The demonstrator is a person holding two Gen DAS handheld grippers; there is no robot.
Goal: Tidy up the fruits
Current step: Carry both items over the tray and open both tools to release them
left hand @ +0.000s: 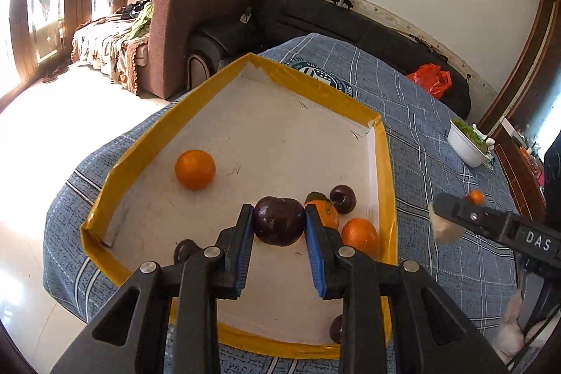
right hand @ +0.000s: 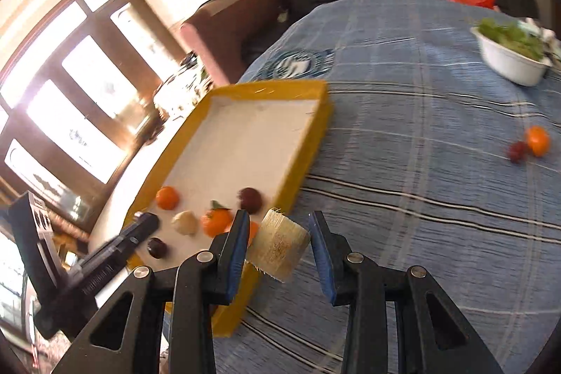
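Left tongs (left hand: 279, 222) clench a dark, glossy plum (left hand: 278, 220) over the yellow-rimmed tray (left hand: 383, 170). Right tongs (right hand: 279, 235) grip a pale fibrous chunk (right hand: 278, 244) above the tray's 3 o'clock wall; oranges (left hand: 195, 169) lie inside.

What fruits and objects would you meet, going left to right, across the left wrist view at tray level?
Lone orange → dark plum held in the left tool → small plum → yellow tray wall → right tool → white bowl.
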